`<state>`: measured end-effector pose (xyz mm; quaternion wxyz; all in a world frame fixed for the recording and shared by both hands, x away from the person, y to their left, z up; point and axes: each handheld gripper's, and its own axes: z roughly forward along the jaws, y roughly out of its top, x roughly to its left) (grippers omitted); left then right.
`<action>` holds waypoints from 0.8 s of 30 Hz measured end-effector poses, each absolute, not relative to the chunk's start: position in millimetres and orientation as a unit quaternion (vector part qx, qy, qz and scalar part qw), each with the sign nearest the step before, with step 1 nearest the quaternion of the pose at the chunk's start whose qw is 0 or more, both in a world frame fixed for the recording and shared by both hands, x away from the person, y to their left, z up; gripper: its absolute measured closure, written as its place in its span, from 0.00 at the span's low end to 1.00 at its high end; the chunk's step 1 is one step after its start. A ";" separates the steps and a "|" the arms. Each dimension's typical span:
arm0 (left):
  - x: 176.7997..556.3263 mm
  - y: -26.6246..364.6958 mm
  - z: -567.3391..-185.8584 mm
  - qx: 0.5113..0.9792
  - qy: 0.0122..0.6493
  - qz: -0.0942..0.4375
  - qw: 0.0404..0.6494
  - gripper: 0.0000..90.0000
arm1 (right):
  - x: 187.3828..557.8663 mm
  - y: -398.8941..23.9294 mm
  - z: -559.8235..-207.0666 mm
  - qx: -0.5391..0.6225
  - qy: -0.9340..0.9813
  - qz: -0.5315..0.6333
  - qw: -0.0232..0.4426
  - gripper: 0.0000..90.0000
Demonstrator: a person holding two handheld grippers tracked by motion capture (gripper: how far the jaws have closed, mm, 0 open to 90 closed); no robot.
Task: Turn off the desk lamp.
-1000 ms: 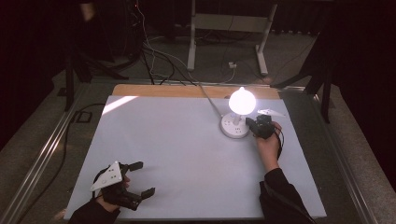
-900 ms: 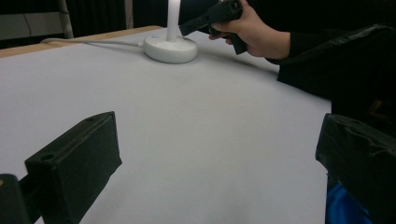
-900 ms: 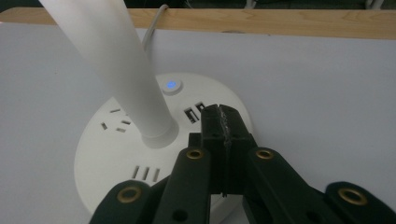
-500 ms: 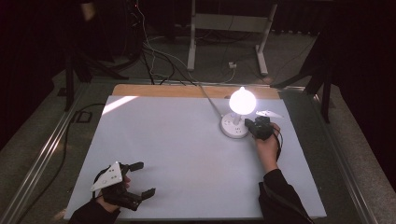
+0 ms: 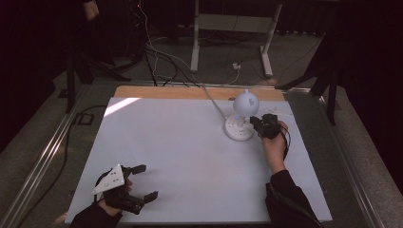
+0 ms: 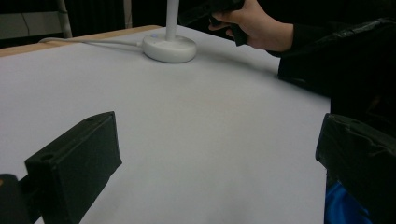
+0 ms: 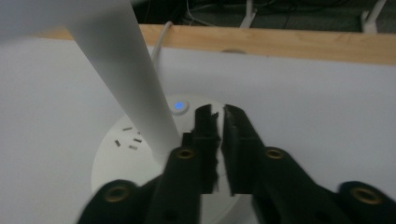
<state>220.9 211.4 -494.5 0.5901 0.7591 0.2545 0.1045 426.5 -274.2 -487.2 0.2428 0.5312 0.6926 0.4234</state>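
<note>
A white desk lamp (image 5: pixel 246 102) stands at the back right of the table on a round base (image 5: pixel 239 129); its head is not glowing. My right gripper (image 5: pixel 259 124) is at the base's right side. In the right gripper view its tips (image 7: pixel 218 112) hover over the base (image 7: pixel 116 158) just right of a small blue-lit button (image 7: pixel 179 106) and the stem (image 7: pixel 121 70). Its jaws have just been opening, with a thin gap and nothing between them. My left gripper (image 5: pixel 148 180) rests near the front left edge, jaws wide apart (image 6: pixel 217 158) and empty.
The lamp's cord (image 5: pixel 214 102) runs from the base back over the wooden strip (image 5: pixel 190 92) at the table's far edge. A white sheet (image 5: pixel 180 152) covers the table. Metal frame legs (image 5: pixel 195 42) and cables lie on the floor behind.
The lamp head glowed brightly in both earlier frames and is now out, and the tabletop looks dimmer. The right gripper stays at the base; the left has not moved.
</note>
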 end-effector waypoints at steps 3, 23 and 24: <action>221.1 212.0 -494.3 0.757 0.256 0.104 0.592 0.01 | 424.9 -274.9 -485.3 0.528 0.691 0.428 0.247 0.71; 221.5 212.1 -494.5 0.755 0.257 0.102 0.595 0.01 | 412.2 -284.9 -472.0 0.481 0.709 0.442 0.266 0.02; 221.5 212.0 -494.5 0.755 0.257 0.101 0.595 0.01 | 410.8 -286.0 -470.6 0.477 0.713 0.442 0.261 0.02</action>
